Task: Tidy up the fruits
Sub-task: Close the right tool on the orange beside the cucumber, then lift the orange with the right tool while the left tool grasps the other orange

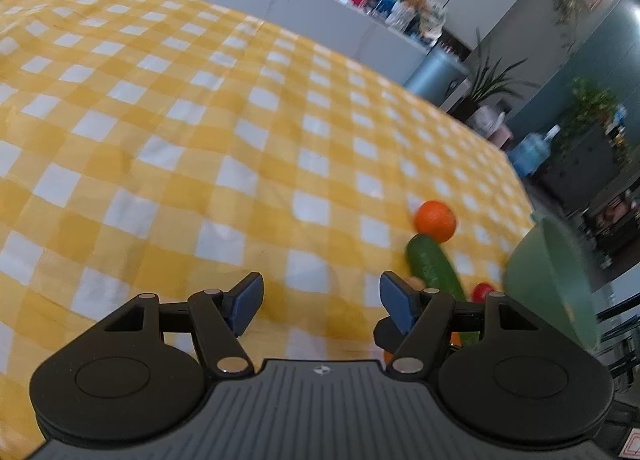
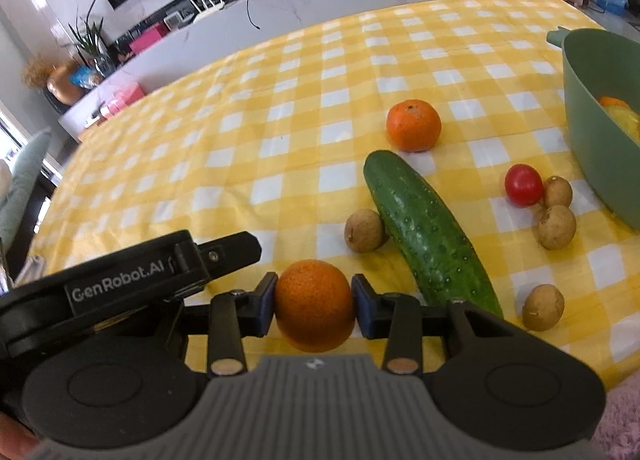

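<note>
Surface under yellow-checked cloth (image 2: 280,108) | green bowl (image 2: 592,132) at 3 o'clock, orange and yellow fruit inside, cut off by frame edge | right hand-held gripper (image 2: 314,306) clamps an orange (image 2: 314,306) at 6 o'clock | left hand-held gripper (image 1: 320,300) spread wide, holding nothing | cucumber (image 2: 428,232) centre, partly hidden behind gripper.
</note>
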A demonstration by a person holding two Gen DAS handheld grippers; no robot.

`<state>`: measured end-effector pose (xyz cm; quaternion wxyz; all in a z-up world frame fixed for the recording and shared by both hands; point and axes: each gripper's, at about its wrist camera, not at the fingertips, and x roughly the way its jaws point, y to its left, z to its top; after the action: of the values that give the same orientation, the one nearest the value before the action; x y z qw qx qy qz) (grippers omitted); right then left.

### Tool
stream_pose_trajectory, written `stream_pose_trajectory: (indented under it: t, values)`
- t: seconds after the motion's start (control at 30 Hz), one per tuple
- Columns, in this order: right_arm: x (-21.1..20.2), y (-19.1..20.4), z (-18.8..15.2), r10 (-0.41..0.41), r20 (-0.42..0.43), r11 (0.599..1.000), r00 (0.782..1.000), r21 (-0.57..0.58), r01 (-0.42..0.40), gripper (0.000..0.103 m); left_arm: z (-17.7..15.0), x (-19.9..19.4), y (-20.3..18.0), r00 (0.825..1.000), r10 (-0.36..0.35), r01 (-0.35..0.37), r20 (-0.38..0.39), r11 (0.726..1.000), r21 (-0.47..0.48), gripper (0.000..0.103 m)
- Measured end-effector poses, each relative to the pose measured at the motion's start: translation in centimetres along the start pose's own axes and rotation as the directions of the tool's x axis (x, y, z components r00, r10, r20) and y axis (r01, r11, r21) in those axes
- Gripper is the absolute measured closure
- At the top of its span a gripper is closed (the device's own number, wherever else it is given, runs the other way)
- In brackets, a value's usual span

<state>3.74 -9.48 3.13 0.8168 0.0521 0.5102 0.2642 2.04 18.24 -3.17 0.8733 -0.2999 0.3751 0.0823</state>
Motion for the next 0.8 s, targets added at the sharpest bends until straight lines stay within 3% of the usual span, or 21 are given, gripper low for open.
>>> stream_pose_trajectory:
  t: [0.2,0.4,0.53,0.8]
  values:
    - [-0.6,-1.0,0.1,0.043,0.044,0.996,0.998,0.077,-0.046,0.066,0.0,-1.5,-1.6,0.991,0.040,-0.052,0.128,0.994,0.091,0.025]
    - [-2.9,-1.8,0.7,0.065,0.131,0.993,0.989,0.084,-0.077,0.066,0.6,-2.9,-2.9,0.984,-0.015,0.000,0.175,0.996,0.087,0.025]
    - [-5.3,-3.7,1.6,0.053,0.211,0.991,0.976,0.109,-0.077,0.066,1.2,-2.8,-4.9,0.984,-0.028,0.007,0.175,0.993,0.117,0.025]
    - [-9.7,-9.7,2.6,-0.067,0.330,0.979,0.942,0.206,-0.002,0.066,2.0,1.2,-9.6,0.995,-0.004,-0.020,0.104,0.973,0.229,0.025]
